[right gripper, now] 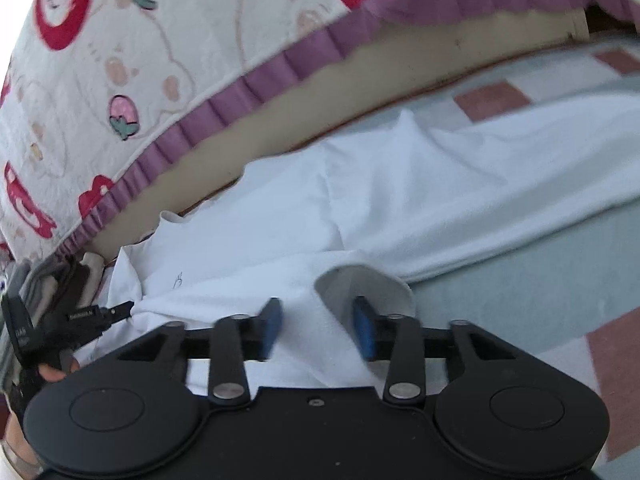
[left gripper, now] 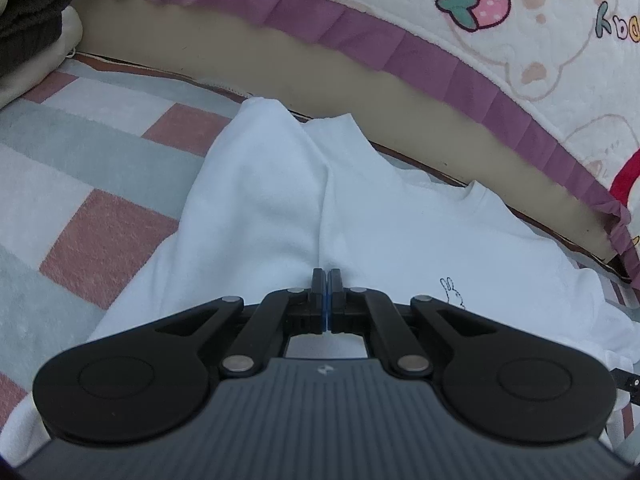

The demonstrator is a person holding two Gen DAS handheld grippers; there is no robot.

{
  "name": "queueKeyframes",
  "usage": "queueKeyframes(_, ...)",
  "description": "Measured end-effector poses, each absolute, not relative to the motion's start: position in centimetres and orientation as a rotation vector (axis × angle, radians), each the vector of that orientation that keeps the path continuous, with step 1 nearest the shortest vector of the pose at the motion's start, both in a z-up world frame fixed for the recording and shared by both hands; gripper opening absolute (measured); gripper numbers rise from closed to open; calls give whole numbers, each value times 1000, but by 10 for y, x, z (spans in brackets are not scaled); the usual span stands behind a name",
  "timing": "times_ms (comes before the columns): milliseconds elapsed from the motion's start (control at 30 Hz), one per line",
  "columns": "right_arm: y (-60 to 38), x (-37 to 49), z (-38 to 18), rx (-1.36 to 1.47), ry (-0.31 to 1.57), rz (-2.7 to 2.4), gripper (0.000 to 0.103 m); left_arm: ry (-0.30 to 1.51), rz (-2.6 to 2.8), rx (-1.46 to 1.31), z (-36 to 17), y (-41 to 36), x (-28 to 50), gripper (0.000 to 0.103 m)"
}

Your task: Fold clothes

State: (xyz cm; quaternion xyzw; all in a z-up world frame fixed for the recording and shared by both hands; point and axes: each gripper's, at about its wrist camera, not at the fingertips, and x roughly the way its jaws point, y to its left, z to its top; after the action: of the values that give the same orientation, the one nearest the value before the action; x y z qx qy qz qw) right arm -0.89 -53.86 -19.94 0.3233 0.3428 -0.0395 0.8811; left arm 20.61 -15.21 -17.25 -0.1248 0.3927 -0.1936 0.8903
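One white garment (left gripper: 304,200) fills the left wrist view, spread on a checked blanket (left gripper: 92,184) of pink, white and grey-green squares, its far side lying close to the blanket's far edge, where a tan band and a purple frill (left gripper: 440,68) of a strawberry-print quilt (left gripper: 520,12) run. A long raised ridge runs down the cloth toward the camera and ends at the left hand-held gripper (left gripper: 327,280), whose jaws are pressed together with no gap showing; the ridge suggests they pinch a fold of the garment, though the cloth between the pads is hidden. A small rabbit drawing (left gripper: 452,292) sits to the right of the pinch. By my judgement the folding is partly along: some cloth is doubled over, but the shape is loose and uneven, with more tidying left.

From the right wrist view, the garment (right gripper: 400,200) lies in long overlapping layers across the blanket (right gripper: 540,288), a sleeve-like strip reaching toward the right edge. The right hand-held gripper (right gripper: 318,324) has its jaws spread wide and grips nothing; a curled cuff or hem (right gripper: 360,280) lies just ahead between the blue pads (right gripper: 366,332). It hovers low and level over the near edge of the cloth. At the left border the other gripper's tip (right gripper: 120,310) touches the fabric, with fingers (right gripper: 52,372) of the person behind it.
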Motion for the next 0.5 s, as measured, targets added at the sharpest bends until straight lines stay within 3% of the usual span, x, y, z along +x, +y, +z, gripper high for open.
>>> queueKeyframes(67,-542,-3,-201,710,707,-87,54,815,-403,-257,-173,-152,207,0)
queueKeyframes(133,-543,-5,-189,694,624,-31,4,810,-399,-265,-169,-151,208,0)
queueKeyframes(300,-550,-9,-168,643,482,27,3,598,-387,-365,-137,-128,204,2)
queueKeyframes(500,-567,-4,-177,621,504,-116,4,714,-380,-263,-144,-122,254,11)
